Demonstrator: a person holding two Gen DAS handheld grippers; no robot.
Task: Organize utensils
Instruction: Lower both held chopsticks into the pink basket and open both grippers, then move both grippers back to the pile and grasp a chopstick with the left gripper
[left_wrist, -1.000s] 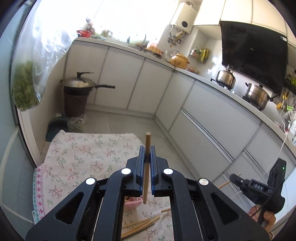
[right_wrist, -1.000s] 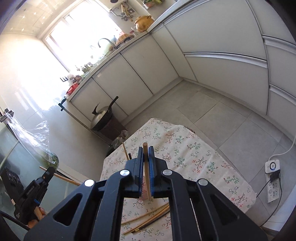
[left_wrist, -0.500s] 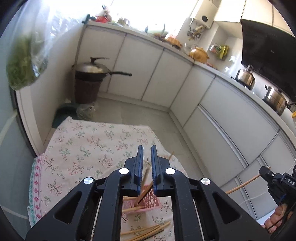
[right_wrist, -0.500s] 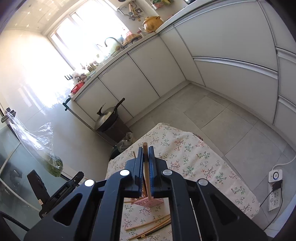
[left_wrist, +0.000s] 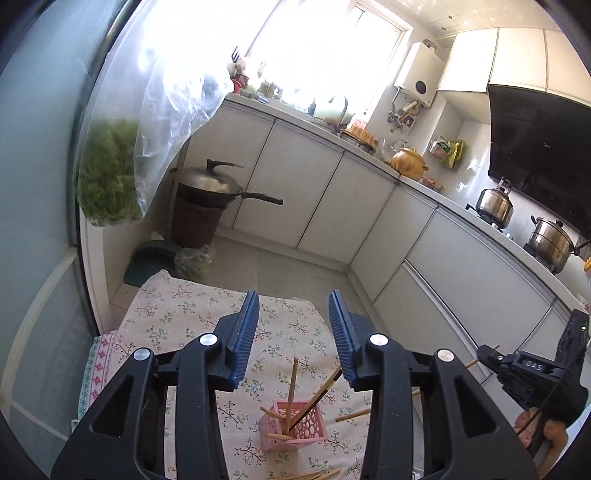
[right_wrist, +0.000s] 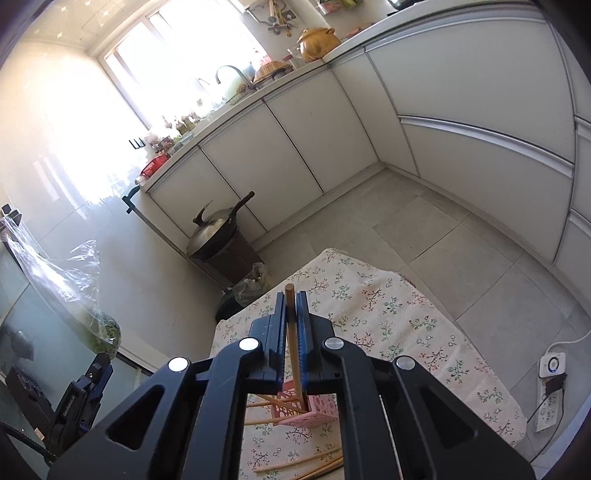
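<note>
A pink perforated basket (left_wrist: 293, 428) stands on the floral tablecloth (left_wrist: 184, 314) and holds several wooden chopsticks (left_wrist: 291, 384), some upright, some leaning. My left gripper (left_wrist: 293, 325) is open and empty above the basket. My right gripper (right_wrist: 291, 317) is shut on a wooden chopstick (right_wrist: 293, 350), held upright with its lower end over or in the basket (right_wrist: 314, 410). Loose chopsticks (right_wrist: 306, 463) lie on the cloth in front of the basket. The right gripper also shows in the left wrist view (left_wrist: 491, 358).
The table (right_wrist: 406, 314) is small, with floor on its far and right sides. A wok on a brown bin (left_wrist: 207, 192) stands beyond it. A plastic bag of greens (left_wrist: 110, 173) hangs at the left. Cabinets (left_wrist: 332, 199) line the walls. A power strip (right_wrist: 550, 384) lies on the floor.
My left gripper lowered its chopstick into the basket, let go and opened wide. My right gripper moved over the basket, still holding its chopstick.
</note>
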